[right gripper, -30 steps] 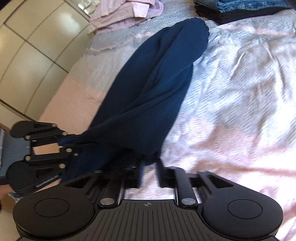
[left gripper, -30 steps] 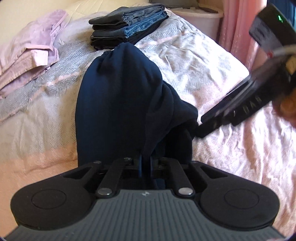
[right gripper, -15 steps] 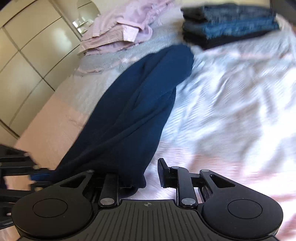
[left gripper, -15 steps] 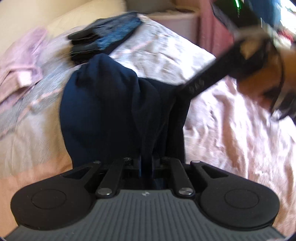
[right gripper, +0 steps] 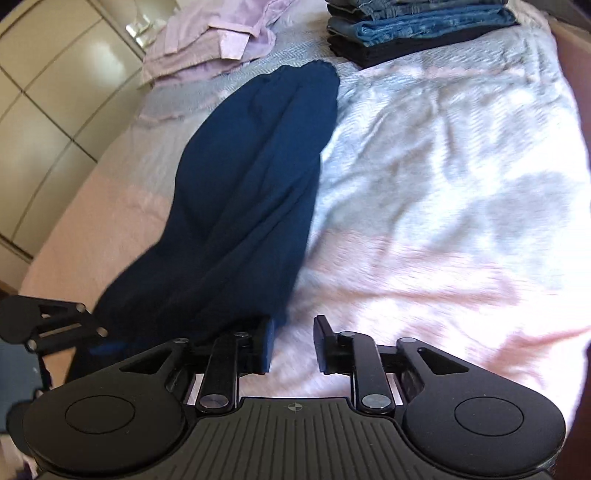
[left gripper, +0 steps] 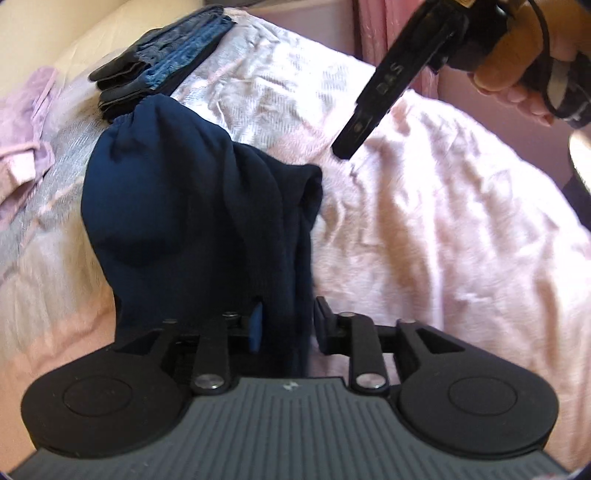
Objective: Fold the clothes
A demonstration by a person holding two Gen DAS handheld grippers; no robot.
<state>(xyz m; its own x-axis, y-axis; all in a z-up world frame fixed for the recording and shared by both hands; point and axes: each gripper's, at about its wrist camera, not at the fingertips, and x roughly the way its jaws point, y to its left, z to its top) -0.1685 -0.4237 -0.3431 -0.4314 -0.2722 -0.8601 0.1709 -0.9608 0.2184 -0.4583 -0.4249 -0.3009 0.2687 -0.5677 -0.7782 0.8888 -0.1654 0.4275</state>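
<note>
Both hand-held grippers wide open, one navy garment stretched out on the bed

Left wrist view: the left hand-held gripper (left gripper: 287, 320) has its jaws spread, and a fold of the navy garment (left gripper: 177, 206) hangs loose in the gap, touching only the left pad as far as I can see. This view alone shows the right hand-held gripper (left gripper: 384, 88) up and to the right of it, clear of the cloth, held by a hand (left gripper: 517, 62); can't tell its opening from here. Right wrist view: the right hand-held gripper (right gripper: 291, 343) is open with just the bed (right gripper: 443, 184) between its fingers, garment edge (right gripper: 255, 177) just left of its left finger. Ahead: one stack of folded jeans (right gripper: 417, 29), one lilac pile (right gripper: 218, 40).
</note>
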